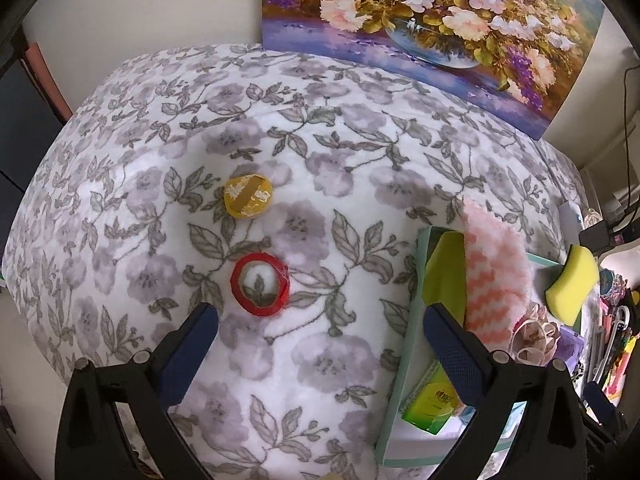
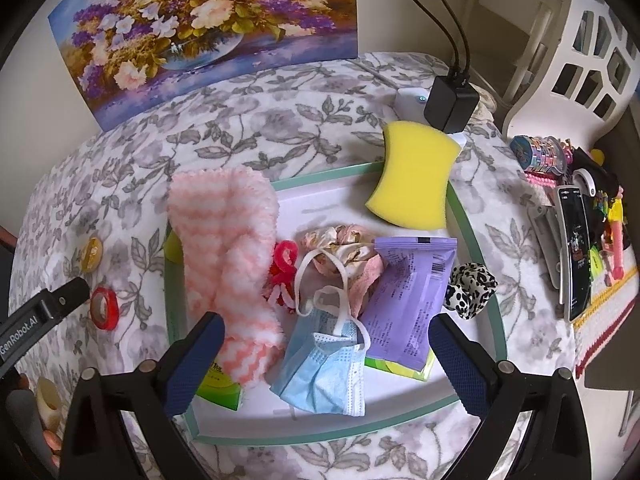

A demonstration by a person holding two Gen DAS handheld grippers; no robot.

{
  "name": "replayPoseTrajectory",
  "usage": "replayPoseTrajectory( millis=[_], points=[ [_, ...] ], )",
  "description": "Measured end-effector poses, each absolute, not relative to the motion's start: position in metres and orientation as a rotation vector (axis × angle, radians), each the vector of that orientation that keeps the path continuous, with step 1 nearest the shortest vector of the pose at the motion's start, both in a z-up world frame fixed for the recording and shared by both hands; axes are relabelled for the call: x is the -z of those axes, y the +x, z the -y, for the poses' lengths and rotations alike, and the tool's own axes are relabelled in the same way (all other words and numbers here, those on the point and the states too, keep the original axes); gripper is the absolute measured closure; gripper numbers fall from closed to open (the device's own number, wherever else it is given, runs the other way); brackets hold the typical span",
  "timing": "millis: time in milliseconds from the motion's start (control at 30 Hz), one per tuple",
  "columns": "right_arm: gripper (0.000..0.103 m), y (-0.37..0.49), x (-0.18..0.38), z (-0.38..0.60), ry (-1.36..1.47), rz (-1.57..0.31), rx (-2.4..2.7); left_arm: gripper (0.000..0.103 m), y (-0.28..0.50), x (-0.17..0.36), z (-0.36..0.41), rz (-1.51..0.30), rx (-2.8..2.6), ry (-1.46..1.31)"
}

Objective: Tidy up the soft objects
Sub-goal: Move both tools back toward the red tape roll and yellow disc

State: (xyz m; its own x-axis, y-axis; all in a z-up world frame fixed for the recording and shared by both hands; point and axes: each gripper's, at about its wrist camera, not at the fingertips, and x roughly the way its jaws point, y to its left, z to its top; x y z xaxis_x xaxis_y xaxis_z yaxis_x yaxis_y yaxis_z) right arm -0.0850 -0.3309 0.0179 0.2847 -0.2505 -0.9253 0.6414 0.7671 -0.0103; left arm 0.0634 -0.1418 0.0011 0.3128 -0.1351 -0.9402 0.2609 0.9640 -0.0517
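A white tray with a green rim (image 2: 476, 216) lies on the flowered blanket and holds soft things: a pink-and-white fluffy cloth (image 2: 228, 248), a blue face mask (image 2: 324, 368), a purple wipes pack (image 2: 408, 300), scrunchies (image 2: 472, 290) and a yellow sponge (image 2: 416, 176) leaning on the far rim. My right gripper (image 2: 324, 344) stands open above the mask, gripping nothing. My left gripper (image 1: 320, 324) is open over the blanket, just short of a red tape roll (image 1: 260, 288). A yellow tape roll (image 1: 248, 196) lies beyond it. The tray (image 1: 404, 364) and pink cloth (image 1: 496, 264) sit to the left gripper's right.
A flower painting (image 2: 208, 28) leans on the wall behind the blanket. A black charger (image 2: 450, 102) with cables rests on a white block at the back right. A phone (image 2: 576, 248), toys and trinkets crowd the right edge, beside a white lattice chair (image 2: 580, 52).
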Motion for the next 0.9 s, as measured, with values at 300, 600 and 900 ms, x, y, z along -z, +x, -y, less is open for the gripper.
replayPoseTrajectory(
  millis=[300, 600, 900],
  points=[
    [0.000, -0.072, -0.019, 0.311, 0.368, -1.144, 0.587, 0.001, 0.078, -0.006, 0.118, -1.217, 0.224, 0.100],
    [0.000, -0.054, -0.022, 0.280, 0.321, -1.145, 0.552, 0.001, 0.105, -0.012, 0.063, -1.198, 0.136, -0.005],
    [0.000, -0.030, -0.023, 0.234, 0.264, -1.143, 0.476, 0.001, 0.124, -0.009, 0.011, -1.196, 0.054, -0.097]
  ],
)
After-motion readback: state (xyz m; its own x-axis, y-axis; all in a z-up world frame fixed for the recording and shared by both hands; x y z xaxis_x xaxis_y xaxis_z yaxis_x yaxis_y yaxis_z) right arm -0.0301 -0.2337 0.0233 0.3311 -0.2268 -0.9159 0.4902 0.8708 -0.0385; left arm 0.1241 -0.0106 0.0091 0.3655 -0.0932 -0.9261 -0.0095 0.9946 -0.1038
